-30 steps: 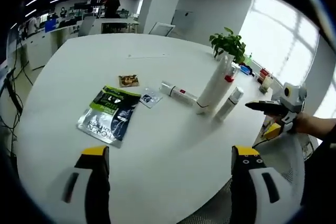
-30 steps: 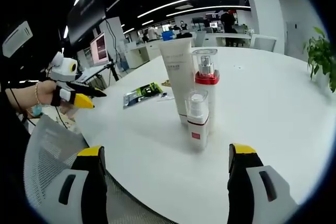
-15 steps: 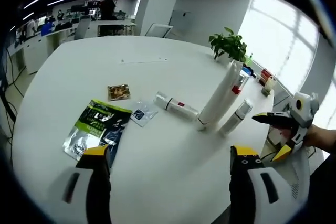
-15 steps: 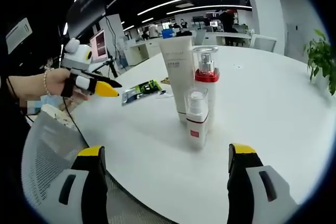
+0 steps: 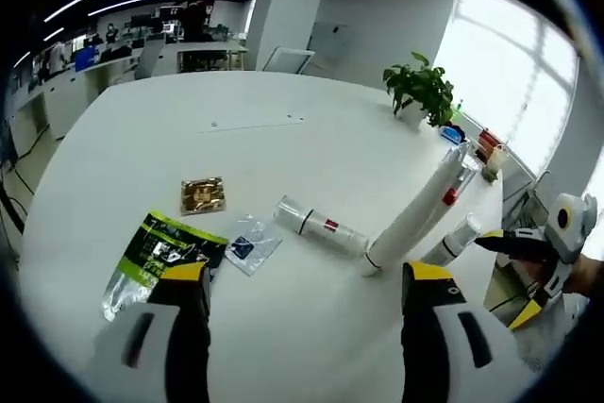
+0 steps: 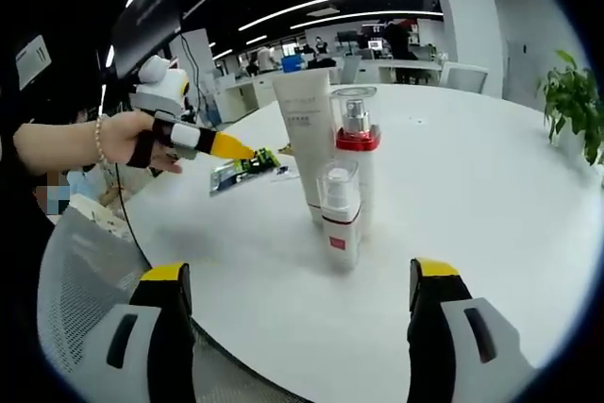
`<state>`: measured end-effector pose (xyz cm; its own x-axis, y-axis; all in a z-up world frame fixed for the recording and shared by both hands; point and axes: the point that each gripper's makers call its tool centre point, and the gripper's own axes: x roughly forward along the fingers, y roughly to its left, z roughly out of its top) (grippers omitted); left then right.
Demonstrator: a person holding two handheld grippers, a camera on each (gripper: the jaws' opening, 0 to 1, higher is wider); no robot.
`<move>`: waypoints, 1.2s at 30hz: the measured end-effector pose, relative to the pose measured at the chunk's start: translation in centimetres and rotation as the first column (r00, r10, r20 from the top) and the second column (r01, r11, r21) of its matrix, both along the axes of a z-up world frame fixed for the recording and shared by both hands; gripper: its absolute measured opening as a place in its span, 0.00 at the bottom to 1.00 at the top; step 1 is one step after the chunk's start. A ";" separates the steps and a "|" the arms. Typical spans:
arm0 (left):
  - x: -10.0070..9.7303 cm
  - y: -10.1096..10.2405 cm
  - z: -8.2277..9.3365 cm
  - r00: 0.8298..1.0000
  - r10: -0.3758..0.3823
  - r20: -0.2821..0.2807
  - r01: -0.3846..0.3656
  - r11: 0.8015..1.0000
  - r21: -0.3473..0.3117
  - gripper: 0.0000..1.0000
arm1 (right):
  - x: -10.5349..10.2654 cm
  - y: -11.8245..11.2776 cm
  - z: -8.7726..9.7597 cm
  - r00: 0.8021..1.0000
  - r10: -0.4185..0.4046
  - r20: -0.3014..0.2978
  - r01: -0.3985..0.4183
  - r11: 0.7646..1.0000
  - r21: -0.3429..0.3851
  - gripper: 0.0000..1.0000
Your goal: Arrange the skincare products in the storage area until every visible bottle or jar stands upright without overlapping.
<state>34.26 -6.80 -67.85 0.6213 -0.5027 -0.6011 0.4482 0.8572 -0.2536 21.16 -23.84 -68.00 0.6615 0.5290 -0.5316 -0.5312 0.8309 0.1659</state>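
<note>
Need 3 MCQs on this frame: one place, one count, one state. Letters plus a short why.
1. Where does the lying bottle rest?
A. between the clear sachet and the white tube
B. beside the potted plant
C. on the green pouch

2. How many skincare containers stand upright on the white table?
A. one
B. three
C. five

3. How do the jaws of the right hand-held gripper stand?
A. shut on a bottle
B. shut, holding nothing
C. open, holding nothing

Answers: 1 A, it lies on the table between them. 2 B, the tube, the red-collared pump bottle and the small bottle stand. 3 C, a wide gap shows bare table.
</note>
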 end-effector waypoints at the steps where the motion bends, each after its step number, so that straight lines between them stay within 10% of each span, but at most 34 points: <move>1: 0.6 -0.3 -0.2 1.000 0.000 0.003 0.000 1.000 0.000 0.70 | 0.0 0.0 0.0 1.000 -0.004 0.000 0.004 1.000 0.001 0.95; 15: 4.3 -3.8 -1.6 1.000 0.004 0.005 -0.004 1.000 -0.016 0.58 | 0.3 -0.8 -0.1 0.999 -0.049 -0.008 0.049 0.999 0.014 0.94; 36: 6.8 -6.1 -4.6 0.999 -0.051 0.011 0.047 0.975 0.216 0.48 | 0.5 -1.5 -0.3 0.995 -0.093 -0.023 0.093 0.995 0.027 0.92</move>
<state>41.06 -12.89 -72.48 0.6100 -0.3921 -0.6886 0.4935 0.8679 -0.0571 21.67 -25.31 -68.29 0.6969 0.4807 -0.5322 -0.4480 0.8713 0.2003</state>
